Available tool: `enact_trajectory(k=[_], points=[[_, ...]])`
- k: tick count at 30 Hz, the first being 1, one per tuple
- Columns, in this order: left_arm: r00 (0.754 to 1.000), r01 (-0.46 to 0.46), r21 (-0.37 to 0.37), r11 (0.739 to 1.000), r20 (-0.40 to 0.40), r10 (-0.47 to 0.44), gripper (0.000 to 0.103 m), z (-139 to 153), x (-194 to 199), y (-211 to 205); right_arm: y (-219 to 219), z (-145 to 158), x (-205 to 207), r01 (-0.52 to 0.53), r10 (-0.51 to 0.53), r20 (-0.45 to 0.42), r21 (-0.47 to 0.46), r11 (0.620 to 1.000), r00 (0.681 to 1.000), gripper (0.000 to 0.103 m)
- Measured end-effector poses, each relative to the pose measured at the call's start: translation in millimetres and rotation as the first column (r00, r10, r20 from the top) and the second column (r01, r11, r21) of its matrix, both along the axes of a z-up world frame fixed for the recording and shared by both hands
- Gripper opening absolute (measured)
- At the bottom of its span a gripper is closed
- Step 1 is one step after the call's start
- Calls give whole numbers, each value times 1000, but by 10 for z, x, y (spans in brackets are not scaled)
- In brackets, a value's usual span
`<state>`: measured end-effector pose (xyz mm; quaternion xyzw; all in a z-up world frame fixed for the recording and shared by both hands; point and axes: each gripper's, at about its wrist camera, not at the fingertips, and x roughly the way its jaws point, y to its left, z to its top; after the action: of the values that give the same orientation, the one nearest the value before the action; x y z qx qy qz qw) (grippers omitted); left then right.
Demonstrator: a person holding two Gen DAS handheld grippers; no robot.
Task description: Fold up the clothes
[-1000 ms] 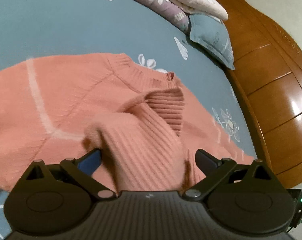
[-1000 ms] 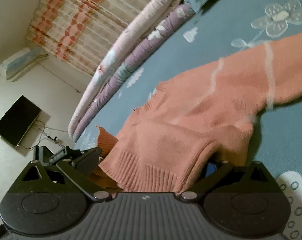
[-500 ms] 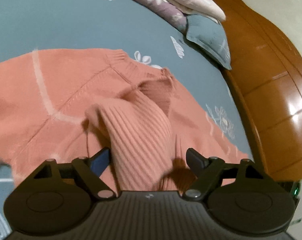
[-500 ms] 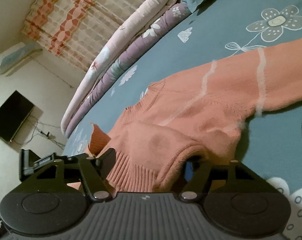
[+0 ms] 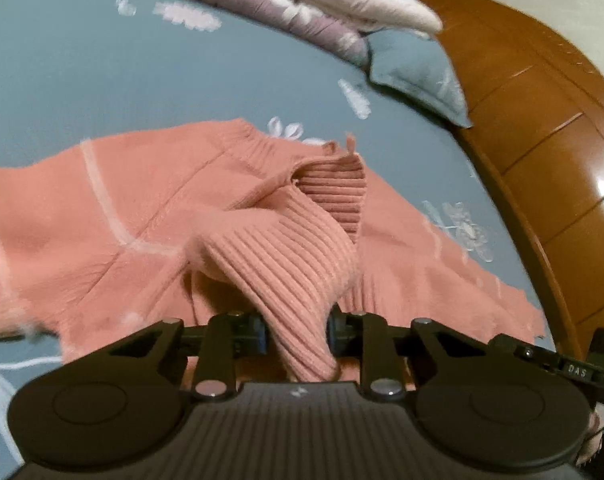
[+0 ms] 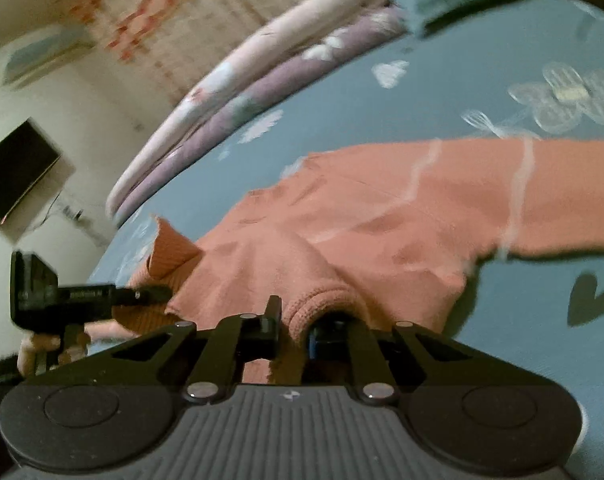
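Salmon-pink ribbed knit being pinched between closed fingers of left gripper (image 5: 296, 330): ribbed hem of sweater (image 5: 142, 208), being held lifted off body. Right gripper (image 6: 294, 334) likewise being kept clamped on rolled sweater edge. Rest of sweater being left spread flat on blue floral bedsheet (image 5: 102, 80), sleeve stretching sideways. Beyond: folded quilts (image 5: 302, 4), blue pillow (image 5: 417, 68), wooden headboard (image 5: 541, 128). Both views being blurred.
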<state>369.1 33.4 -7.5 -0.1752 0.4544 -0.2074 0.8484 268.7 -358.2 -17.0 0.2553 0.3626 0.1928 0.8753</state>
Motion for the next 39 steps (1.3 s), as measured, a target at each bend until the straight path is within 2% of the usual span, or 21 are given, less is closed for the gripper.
enact_trajectory(k=[4, 8, 12, 17, 20, 21, 23, 24, 26, 29, 31, 33, 36, 39], points=[[999, 32, -6, 999, 37, -32, 17, 270, -343, 49, 24, 233, -125, -117, 118, 11, -67, 991, 993, 16], [997, 61, 13, 998, 49, -61, 13, 477, -658, 64, -8, 437, -273, -204, 203, -13, -77, 976, 979, 16], [996, 75, -9, 997, 41, -75, 12, 625, -975, 113, -126, 588, -433, -221, 220, -39, -44, 974, 975, 16], [996, 83, -19, 996, -8, -83, 12, 676, -1301, 145, -272, 771, -633, -242, 241, -71, -5, 970, 968, 16], [994, 83, -11, 996, -70, -84, 13, 597, -1491, 183, -319, 706, -704, -245, 239, -128, -39, 969, 963, 17], [992, 80, -4, 997, -92, -80, 17, 555, -1549, 198, -323, 654, -715, -243, 232, -151, -57, 968, 961, 19], [986, 59, 29, 998, -155, -54, 18, 381, -1599, 248, -332, 551, -737, -238, 216, -195, -93, 967, 957, 25], [981, 48, 48, 998, -188, -38, 22, 287, -1614, 277, -336, 499, -748, -236, 208, -217, -112, 965, 954, 27], [971, 27, 83, 996, -239, -7, 22, 137, -1641, 341, -344, 396, -769, -233, 190, -260, -148, 961, 947, 28], [974, -5, 120, 993, -225, 32, 26, 190, -1659, 500, -357, 241, -802, -231, 159, -322, -202, 952, 933, 34], [975, -27, 145, 989, -215, 58, 33, 225, -1671, 605, -367, 154, -823, -231, 137, -356, -236, 944, 924, 45], [977, -55, 161, 985, -195, 86, 46, 271, -1672, 714, -404, 241, -806, -211, 125, -326, -242, 947, 937, 49], [983, -120, 117, 986, -128, 135, 57, 352, -1538, 848, -423, 283, -687, -177, 109, -285, -225, 958, 952, 51], [977, -157, 57, 986, -140, 163, 64, 198, -1309, 884, -351, 237, -503, -149, 97, -260, -189, 971, 961, 51]])
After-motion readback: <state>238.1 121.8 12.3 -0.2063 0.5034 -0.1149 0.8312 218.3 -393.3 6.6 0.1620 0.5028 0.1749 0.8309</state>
